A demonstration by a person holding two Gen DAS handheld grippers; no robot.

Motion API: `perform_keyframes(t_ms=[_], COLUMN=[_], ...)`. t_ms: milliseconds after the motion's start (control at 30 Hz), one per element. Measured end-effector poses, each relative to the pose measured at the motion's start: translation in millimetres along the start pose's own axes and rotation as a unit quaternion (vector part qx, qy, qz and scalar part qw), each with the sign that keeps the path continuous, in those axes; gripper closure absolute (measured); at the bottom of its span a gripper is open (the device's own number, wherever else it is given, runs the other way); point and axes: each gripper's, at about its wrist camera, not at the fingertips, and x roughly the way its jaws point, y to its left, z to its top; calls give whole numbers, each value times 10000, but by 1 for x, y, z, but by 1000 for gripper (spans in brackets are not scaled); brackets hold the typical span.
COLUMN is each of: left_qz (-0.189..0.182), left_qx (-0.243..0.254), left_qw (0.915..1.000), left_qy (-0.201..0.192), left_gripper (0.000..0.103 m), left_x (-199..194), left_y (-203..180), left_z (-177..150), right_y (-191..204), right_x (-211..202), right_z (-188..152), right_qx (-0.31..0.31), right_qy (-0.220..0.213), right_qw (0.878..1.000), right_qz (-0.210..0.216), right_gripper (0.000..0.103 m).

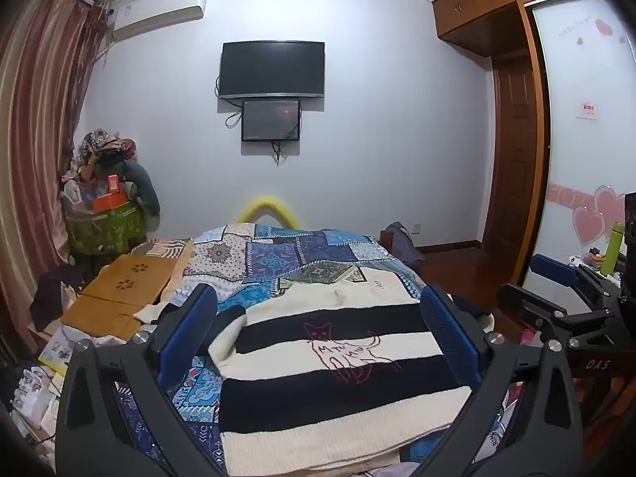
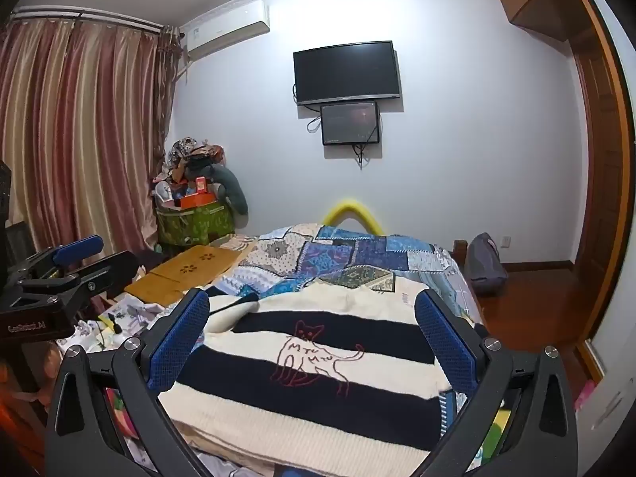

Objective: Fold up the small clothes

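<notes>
- Striped sweater (image 1: pixel 326 361) with cat motif lies flat on patchwork bed cover (image 1: pixel 278 254).
- Left gripper (image 1: pixel 318 338): jaws fully spread above sweater, holding nothing.
- Right gripper (image 2: pixel 314 342): same, empty.

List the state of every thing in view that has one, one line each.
Left gripper: open, above the sweater, holding nothing.
Right gripper: open, holding nothing.
Striped sweater: lying flat on the bed, cat design up.
Television: off, screen dark.
Small monitor: dimly lit.
Curtains: drawn.
</notes>
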Motion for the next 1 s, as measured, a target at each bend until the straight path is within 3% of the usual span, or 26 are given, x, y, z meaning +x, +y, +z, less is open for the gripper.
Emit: perform_keyframes(t_ms=[1000], left_qz=[-61], left_qx=[24], left_qw=[10000], left_qy=[57], left_gripper=[0], left_x=[4], left_y=[-1], left_z=[-1], right_y=[-7], right_x=[3], right_z=[-2], right_qx=[18], right_qy=[104], right_qw=[9998], right_qz=[-141], right_gripper=[0])
